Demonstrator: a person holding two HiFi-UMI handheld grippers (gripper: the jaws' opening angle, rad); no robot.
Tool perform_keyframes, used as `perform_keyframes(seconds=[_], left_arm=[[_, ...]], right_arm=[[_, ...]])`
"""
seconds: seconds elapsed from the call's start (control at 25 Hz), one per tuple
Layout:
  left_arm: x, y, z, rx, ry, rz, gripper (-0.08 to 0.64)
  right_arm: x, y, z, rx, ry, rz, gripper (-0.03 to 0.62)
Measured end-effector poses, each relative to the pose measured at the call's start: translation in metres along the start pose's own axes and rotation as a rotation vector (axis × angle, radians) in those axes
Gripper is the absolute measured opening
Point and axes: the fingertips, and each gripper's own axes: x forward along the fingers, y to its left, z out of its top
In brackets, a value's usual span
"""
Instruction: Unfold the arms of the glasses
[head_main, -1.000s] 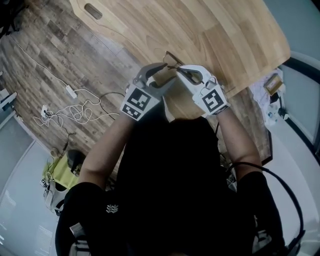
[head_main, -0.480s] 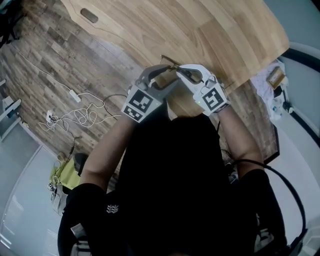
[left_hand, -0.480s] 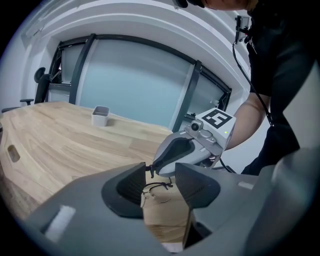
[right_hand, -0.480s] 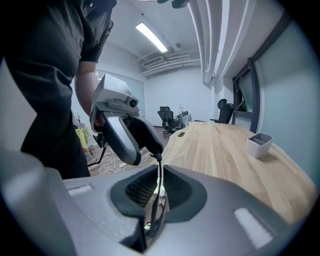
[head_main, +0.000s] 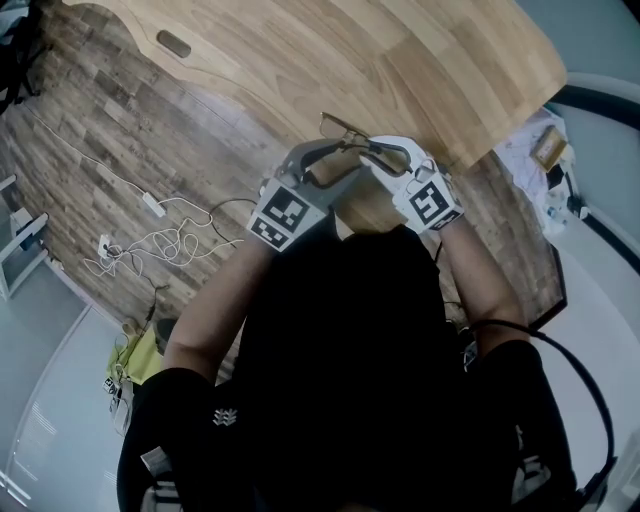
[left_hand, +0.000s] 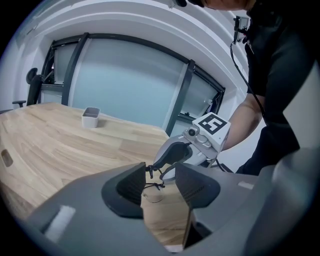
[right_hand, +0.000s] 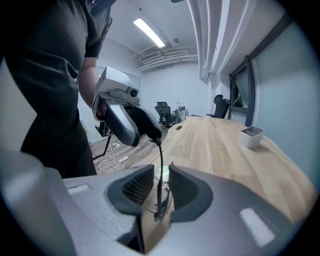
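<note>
1. A plank floor (head_main: 120, 120) lies beside the table, with a tangle of white cables (head_main: 165, 238) on it well clear of the work.
2. The pale wooden table (head_main: 440, 60) carries the task. All the handling takes place over its near edge, close to where its outline curves inward.
3. A person in a black top (head_main: 340, 350) leans over that edge, both forearms reaching forward and drawn close together.
4. The left gripper (left_hand: 160, 176) points at a downward slant toward the near edge. Its jaws are spread wide and have just been closing a little. Thin wire parts of the glasses sit between them, just beside the left pad, and neither pad presses on them.
5. The right gripper (right_hand: 161, 182) faces the left one, with the tips of the two near each other. Its jaws stand partly apart and have just been opening. One dark arm of the glasses runs up through the gap with space at both sides, so nothing is pinched.
6. The glasses (right_hand: 160, 197) are over the near edge of the table, between the two grippers. The arm in the right gripper's gap rises to the tip of the left gripper, but I cannot tell whether it touches there. A lens shows just behind the right jaws.
7. A small grey cup (left_hand: 91, 118) stands upright toward the far edge of the table, well apart from the glasses.
</note>
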Motion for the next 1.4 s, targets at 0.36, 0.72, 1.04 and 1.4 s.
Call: perform_keyframes(seconds=[0.36,0.72,1.04,1.4], left_arm=[[0.010,-0.030,0.012,0.053,0.014,-0.079,0.195],[0.027,-0.076,0.020,0.114,0.030,-0.207,0.195],[0.041,-0.098,0.025,0.133,0.039,-0.269,0.195],[0.055,-0.112,0.034,0.111,0.016,-0.333,0.195]], right_arm=[[-0.022,-0.003,-0.054,0.146,0.076,-0.085,0.097],[-0.028,-0.005,-0.067,0.184,0.089,-0.141,0.097],[-0.036,-0.005,-0.073,0.201,0.087,-0.149,0.097],[-0.039,-0.014,-0.073,0.204,0.076,-0.151,0.097]])
